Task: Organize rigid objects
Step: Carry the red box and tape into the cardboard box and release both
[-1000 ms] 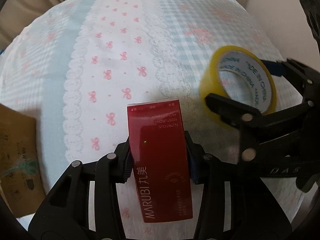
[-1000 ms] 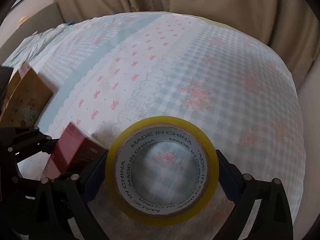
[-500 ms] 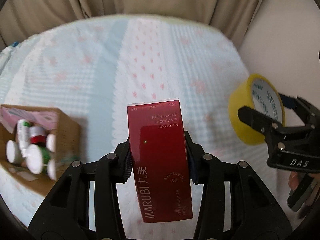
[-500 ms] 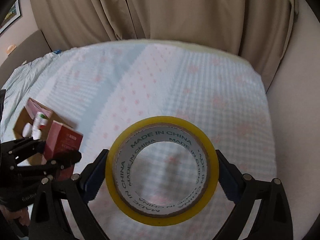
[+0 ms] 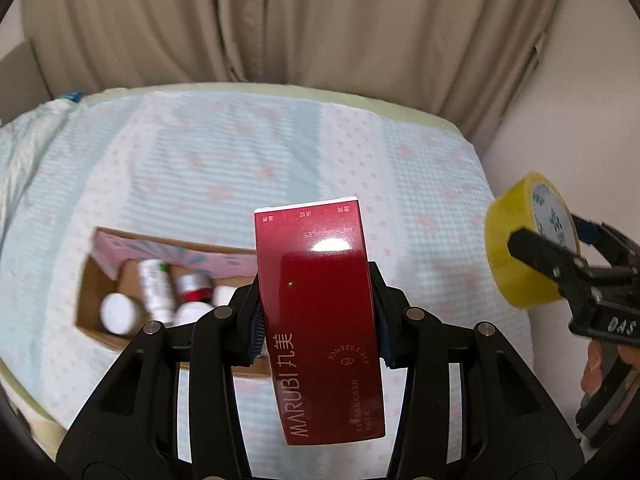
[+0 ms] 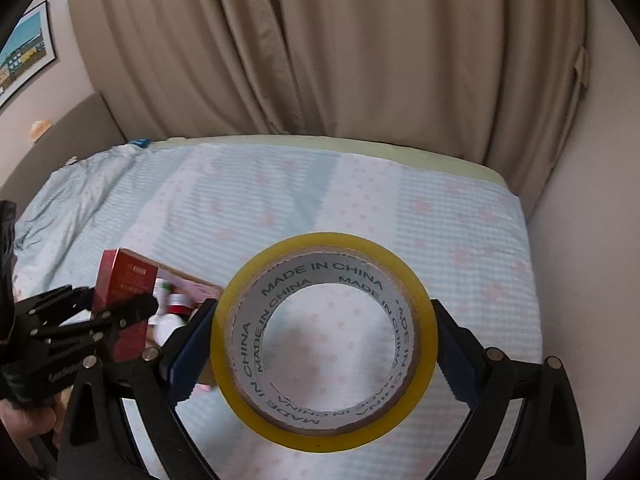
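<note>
My left gripper (image 5: 318,316) is shut on a red MARUBI carton (image 5: 320,300) and holds it in the air above the bed, over the near right end of an open cardboard box (image 5: 90,312). The box holds several small bottles (image 5: 154,284). My right gripper (image 6: 324,344) is shut on a yellow roll of tape (image 6: 320,432), held above the bed to the right of the box. The tape (image 5: 516,248) and right gripper (image 5: 560,248) show at the right of the left wrist view. The carton (image 6: 120,284), left gripper (image 6: 100,304) and box (image 6: 196,284) show at the left of the right wrist view.
The bed (image 5: 200,152) has a pale blue and white patterned sheet. Beige curtains (image 6: 320,48) hang behind it. A white wall (image 5: 580,100) runs along the bed's right side. A headboard (image 6: 60,136) and a picture (image 6: 24,48) are at far left.
Both grippers have risen well above the bed with their loads and swung left. The cardboard box with bottles has come into view under the red carton.
</note>
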Available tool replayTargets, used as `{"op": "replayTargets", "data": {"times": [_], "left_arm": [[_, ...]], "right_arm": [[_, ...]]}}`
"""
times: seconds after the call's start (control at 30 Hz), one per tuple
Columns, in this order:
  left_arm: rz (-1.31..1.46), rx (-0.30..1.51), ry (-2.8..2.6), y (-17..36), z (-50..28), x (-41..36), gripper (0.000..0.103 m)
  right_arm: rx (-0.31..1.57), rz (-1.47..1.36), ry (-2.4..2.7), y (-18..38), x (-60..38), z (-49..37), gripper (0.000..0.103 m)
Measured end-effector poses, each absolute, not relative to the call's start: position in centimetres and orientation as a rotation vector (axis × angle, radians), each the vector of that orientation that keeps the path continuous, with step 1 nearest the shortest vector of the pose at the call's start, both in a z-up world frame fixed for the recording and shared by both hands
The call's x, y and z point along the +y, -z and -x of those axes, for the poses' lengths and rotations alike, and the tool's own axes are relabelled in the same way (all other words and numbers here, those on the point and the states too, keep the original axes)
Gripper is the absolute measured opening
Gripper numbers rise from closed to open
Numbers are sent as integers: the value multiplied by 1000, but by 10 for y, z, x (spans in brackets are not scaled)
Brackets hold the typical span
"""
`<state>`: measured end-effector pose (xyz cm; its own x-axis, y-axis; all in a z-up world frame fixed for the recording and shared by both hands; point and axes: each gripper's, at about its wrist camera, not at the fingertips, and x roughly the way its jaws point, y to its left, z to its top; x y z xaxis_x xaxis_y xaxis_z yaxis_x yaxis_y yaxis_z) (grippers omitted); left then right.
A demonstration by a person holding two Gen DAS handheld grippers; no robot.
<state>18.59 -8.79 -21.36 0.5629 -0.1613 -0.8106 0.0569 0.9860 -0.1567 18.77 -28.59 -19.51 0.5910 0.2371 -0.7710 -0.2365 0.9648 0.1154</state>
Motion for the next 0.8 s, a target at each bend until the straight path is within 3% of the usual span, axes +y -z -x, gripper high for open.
{"op": "replayTargets", "data": {"times": [0.43,0.8], "left_arm": [[125,1016,255,222,-195,82,39],[45,1135,296,279,-243,177,39]], "right_arm": [[961,-145,-150,198,-143,-169,97],[1137,-275,-36,267,-54,-192,97]]}}
